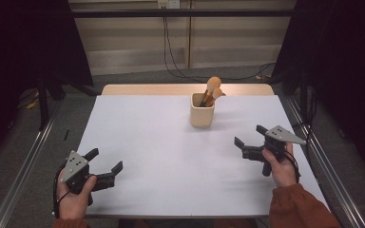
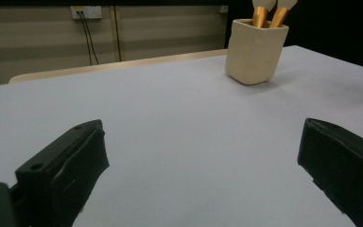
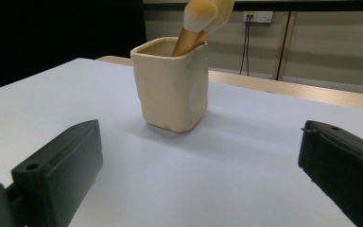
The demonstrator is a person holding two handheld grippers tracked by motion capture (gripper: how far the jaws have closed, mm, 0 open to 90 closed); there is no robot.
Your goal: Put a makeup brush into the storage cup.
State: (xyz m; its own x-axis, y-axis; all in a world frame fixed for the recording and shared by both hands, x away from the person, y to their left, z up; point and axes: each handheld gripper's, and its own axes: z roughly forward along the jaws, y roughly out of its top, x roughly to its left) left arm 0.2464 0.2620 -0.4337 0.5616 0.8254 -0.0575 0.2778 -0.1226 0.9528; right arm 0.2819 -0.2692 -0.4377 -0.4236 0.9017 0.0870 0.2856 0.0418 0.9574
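Observation:
A cream square cup [image 1: 202, 110] stands upright on the white table [image 1: 171, 156], toward the back and right of centre. Two makeup brushes [image 1: 212, 87] with gold ferrules and tan bristles lean in it, heads up. My left gripper [image 1: 107, 161] is held at the front left corner, open, with nothing between its jaws. My right gripper [image 1: 250, 136] is held at the right side, open and empty, pointing toward the cup. The left gripper view has the cup [image 2: 255, 49] far off at upper right. In the right gripper view the cup [image 3: 171, 84] and brushes [image 3: 202, 19] sit close, just left of centre.
A wooden strip [image 1: 185, 89] runs along the table's far edge. Metal rails [image 1: 24, 171] flank the table on both sides. Black cables [image 1: 171, 57] hang from a wall socket behind. Dark curtains stand at left and right.

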